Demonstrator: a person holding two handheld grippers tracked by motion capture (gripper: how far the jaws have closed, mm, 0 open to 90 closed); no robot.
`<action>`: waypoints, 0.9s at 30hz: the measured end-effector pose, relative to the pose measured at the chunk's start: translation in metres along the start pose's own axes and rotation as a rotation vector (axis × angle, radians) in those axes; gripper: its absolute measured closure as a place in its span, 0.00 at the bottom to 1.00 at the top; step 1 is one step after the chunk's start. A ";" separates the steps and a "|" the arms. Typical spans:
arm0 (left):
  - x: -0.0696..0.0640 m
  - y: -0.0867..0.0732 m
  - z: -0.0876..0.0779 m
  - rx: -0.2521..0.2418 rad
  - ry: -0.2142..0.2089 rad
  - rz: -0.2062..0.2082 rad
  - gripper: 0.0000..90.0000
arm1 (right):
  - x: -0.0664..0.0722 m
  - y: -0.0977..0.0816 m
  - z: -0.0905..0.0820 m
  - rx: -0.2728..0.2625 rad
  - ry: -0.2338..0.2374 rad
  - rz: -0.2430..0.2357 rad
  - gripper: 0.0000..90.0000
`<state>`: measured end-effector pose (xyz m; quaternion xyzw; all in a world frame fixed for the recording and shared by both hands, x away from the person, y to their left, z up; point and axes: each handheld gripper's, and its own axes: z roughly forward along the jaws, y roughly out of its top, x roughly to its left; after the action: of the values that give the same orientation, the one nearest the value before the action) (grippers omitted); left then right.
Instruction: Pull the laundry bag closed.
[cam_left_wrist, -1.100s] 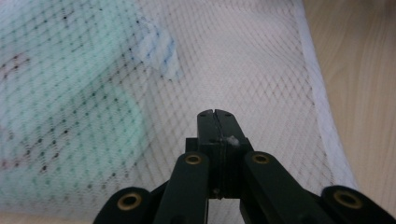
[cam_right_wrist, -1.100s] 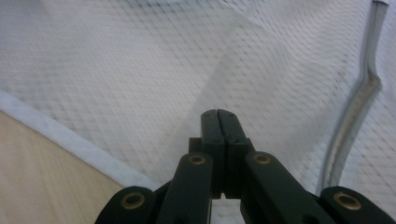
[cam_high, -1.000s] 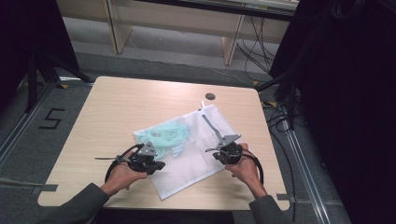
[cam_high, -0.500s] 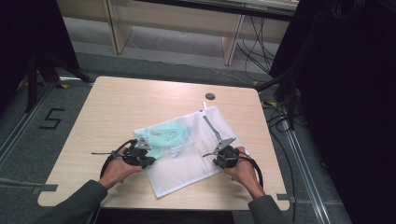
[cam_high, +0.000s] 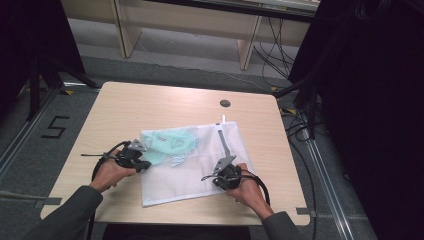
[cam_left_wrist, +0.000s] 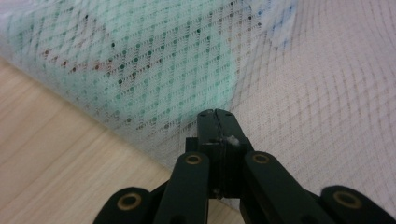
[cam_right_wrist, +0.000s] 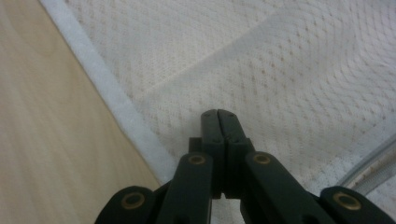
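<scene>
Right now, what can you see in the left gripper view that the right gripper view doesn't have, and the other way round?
The left gripper view looks over the shut left gripper at a mint-green garment showing through the mesh. The right gripper view looks over the shut right gripper at plain white mesh, the bag's thick white hem and a stretch of its zipper at the lower right. Both views share the white mesh laundry bag lying on the light wooden table, with closed black jaws over the fabric.
</scene>
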<state>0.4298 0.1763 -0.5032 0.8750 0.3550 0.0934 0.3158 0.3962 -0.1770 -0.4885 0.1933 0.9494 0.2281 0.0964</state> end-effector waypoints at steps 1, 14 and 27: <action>0.000 0.000 0.000 0.000 0.000 0.000 1.00 | 0.000 0.000 0.000 0.000 0.000 0.000 1.00; 0.014 -0.007 -0.008 0.021 0.019 0.003 0.99 | 0.029 0.016 0.008 -0.025 0.051 -0.079 1.00; 0.006 -0.006 -0.021 -0.035 0.004 0.007 0.98 | 0.031 0.019 0.000 -0.067 0.079 -0.087 1.00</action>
<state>0.4230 0.1942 -0.4907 0.8704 0.3509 0.1024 0.3299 0.3743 -0.1491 -0.4824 0.1395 0.9518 0.2627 0.0752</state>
